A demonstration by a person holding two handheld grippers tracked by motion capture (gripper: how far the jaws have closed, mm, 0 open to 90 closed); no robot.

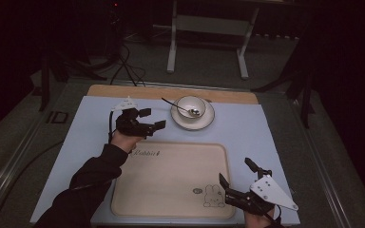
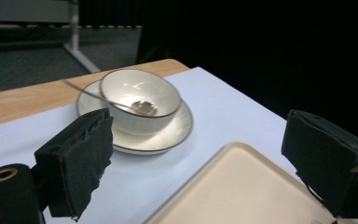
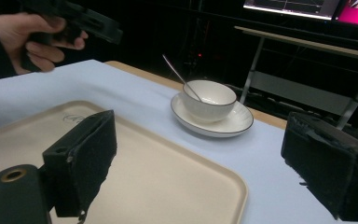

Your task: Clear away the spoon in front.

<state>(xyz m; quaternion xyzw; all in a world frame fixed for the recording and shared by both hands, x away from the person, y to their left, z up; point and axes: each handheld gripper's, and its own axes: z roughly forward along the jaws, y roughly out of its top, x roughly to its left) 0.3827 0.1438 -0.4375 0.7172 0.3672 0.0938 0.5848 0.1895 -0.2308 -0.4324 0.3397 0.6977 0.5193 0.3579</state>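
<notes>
On the bench [image 1: 247, 124]: pale blue mat over a wooden top, beige tray [image 1: 171, 178] near the front edge, printed rabbit at its front right corner
Left gripper [image 1: 151, 118]: held above the mat just past the tray's far left corner, aimed right toward the crockery; fingers [image 2: 77, 161] released, wide apart, nothing between them
Left hand [image 1: 123, 138]: wrapped round the grip, dark sleeve running back to the lower left
Right gripper [image 1: 237, 175]: at the tray's front right corner, aimed up the bench; fingers [image 3: 81, 158] released, empty
Bowl [image 1: 191, 106]: white, sits in a white saucer [image 1: 206, 122] beyond the tray; spoon [image 1: 178, 107] rests in it, handle leaning over the left rim
Hard to make out: right hand cut off at the bottom edge; surroundings too dark to read
</notes>
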